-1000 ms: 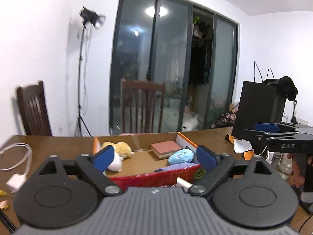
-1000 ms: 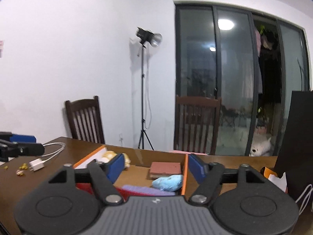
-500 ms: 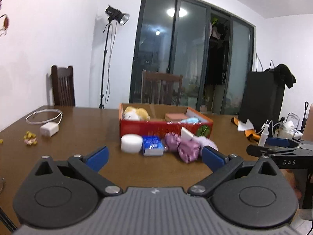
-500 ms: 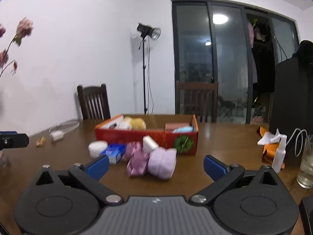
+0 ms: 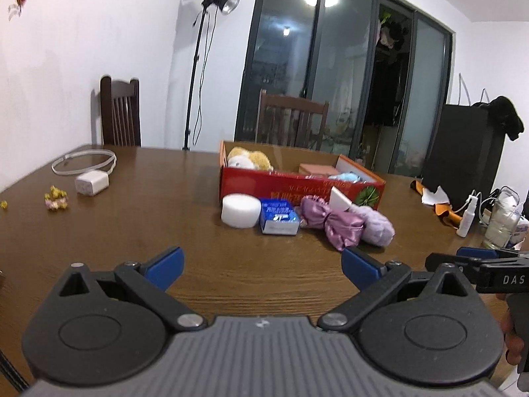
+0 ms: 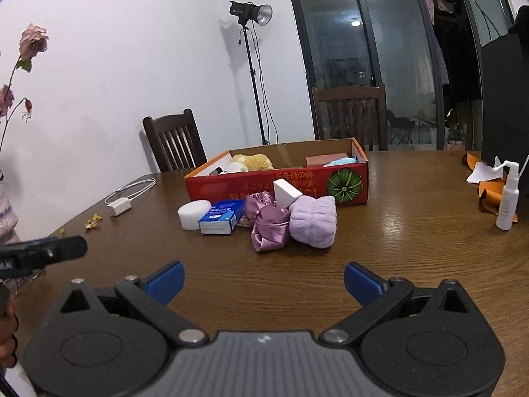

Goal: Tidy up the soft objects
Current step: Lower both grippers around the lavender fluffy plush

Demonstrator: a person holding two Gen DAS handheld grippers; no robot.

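Note:
A red cardboard box stands mid-table and holds a yellow plush, a pink block and a light blue soft toy. In front of it lie a white round sponge, a blue tissue pack, a shiny pink cloth, a white wedge sponge and a lilac plush. My left gripper and right gripper are open, empty, low over the table's near side, well short of the pile.
A white charger with cable and small yellow bits lie at the left. A spray bottle, orange paper and a black bag are at the right. Chairs stand behind the brown wooden table.
Both grippers have pulled back from over the box toward the table's near edge and dropped lower. The pile in front of the box has come into view. The jaws stay open.

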